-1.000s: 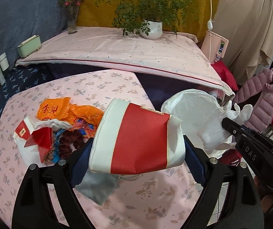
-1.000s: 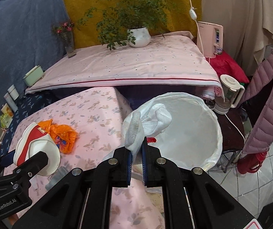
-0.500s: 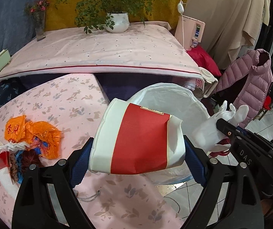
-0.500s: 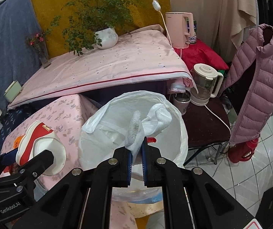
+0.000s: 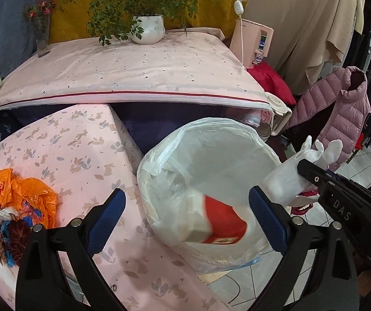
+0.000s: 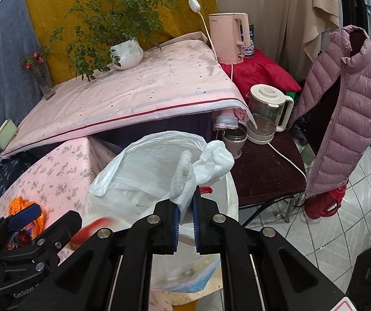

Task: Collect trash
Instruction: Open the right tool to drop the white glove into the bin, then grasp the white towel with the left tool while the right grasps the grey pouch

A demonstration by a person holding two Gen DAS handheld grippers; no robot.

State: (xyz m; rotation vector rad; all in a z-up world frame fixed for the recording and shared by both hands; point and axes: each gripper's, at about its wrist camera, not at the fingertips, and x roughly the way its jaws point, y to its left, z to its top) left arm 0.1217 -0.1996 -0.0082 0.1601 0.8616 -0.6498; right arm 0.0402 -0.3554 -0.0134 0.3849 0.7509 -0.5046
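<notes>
My left gripper [image 5: 186,195] hangs over the white-lined trash bin [image 5: 211,134], and its jaws are opening with nothing pressed between them. A red and white paper cup [image 5: 216,226], blurred, drops free into the bag just below the blue pads. To the right, my right gripper [image 6: 185,207] is shut on a crumpled white paper towel [image 6: 203,165] above the bin's near rim [image 6: 233,194]. An orange plastic bag [image 5: 27,194] and a pile of wrappers [image 5: 6,233] lie on the pink floral table [image 5: 81,142] at the left.
Behind the bin a low dark stool [image 6: 268,171] carries a blender jug [image 6: 265,111] and a small cup. A pink puffer vest [image 6: 341,103] hangs at the right, with a red flask [image 6: 325,202] on the tiled floor. A potted plant [image 5: 147,26] stands on the higher table.
Both grippers swung right from over the table to over the bin. The left jaws spread and the red and white cup left them, falling into the bag. The right still pinches the towel.
</notes>
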